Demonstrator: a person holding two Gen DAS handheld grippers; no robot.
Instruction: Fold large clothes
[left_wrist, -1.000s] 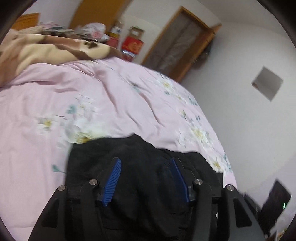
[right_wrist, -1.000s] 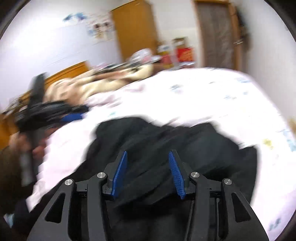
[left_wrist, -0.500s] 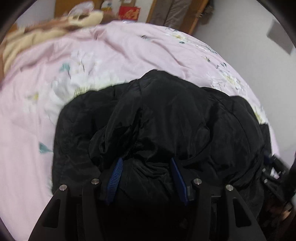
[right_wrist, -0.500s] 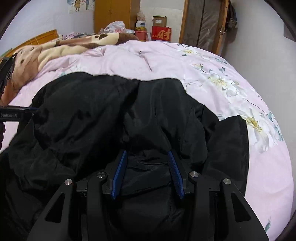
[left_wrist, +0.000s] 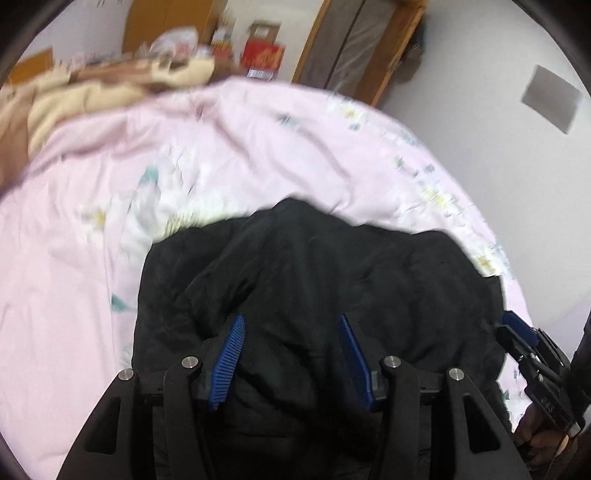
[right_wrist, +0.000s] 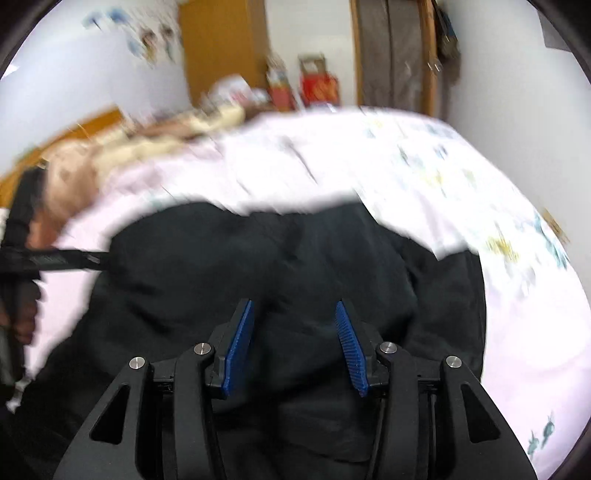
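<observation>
Bulky black padded jacket (left_wrist: 325, 280) lies bunched on a bed under a pale pink floral quilt (left_wrist: 229, 147), near its front edge. Left gripper (left_wrist: 291, 350): blue ribbed fingers (left_wrist: 231, 354) spread, dark cloth bulging between them; cannot tell whether the pads press on it. Right gripper (right_wrist: 293, 336): fingers (right_wrist: 240, 343) likewise spread over black fabric, grip unclear. Cream and brown blanket (left_wrist: 110, 85) heaped at the far side. Red box (right_wrist: 319, 88) beside a wooden door frame (right_wrist: 393, 55). Both views motion-blurred.
</observation>
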